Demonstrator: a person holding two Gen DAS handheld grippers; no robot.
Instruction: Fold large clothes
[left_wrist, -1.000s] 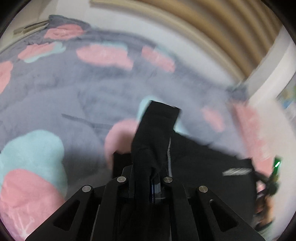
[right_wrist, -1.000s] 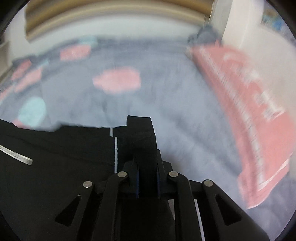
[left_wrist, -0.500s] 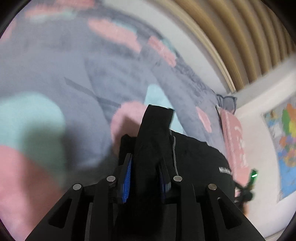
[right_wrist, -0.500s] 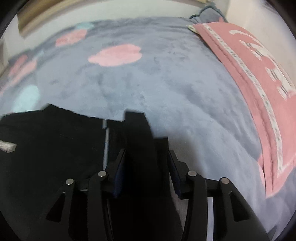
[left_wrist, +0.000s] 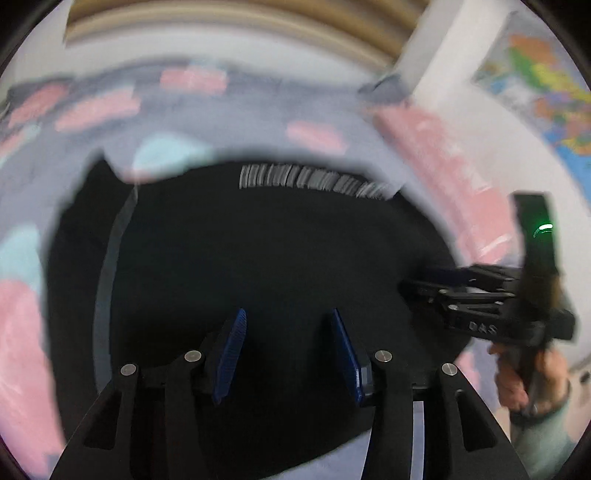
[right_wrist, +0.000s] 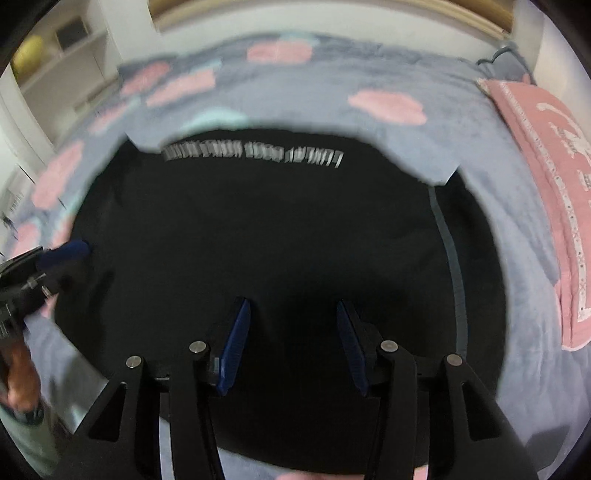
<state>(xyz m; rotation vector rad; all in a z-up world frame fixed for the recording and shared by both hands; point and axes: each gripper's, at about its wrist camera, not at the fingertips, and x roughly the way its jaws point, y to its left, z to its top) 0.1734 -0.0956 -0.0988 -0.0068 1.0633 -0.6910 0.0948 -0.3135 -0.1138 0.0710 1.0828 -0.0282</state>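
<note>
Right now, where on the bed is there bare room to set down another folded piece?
Bare blanket lies beyond the black garment, up toward the headboard, and in a strip between the garment's right edge and the pink pillow. The middle is covered by the garment, with both open hand-held grippers over its near edge.

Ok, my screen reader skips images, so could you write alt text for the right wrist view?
The right gripper, jaws open and empty, hangs over a black garment spread flat on a grey blanket with pink patches. A pink pillow lies to the right.
</note>
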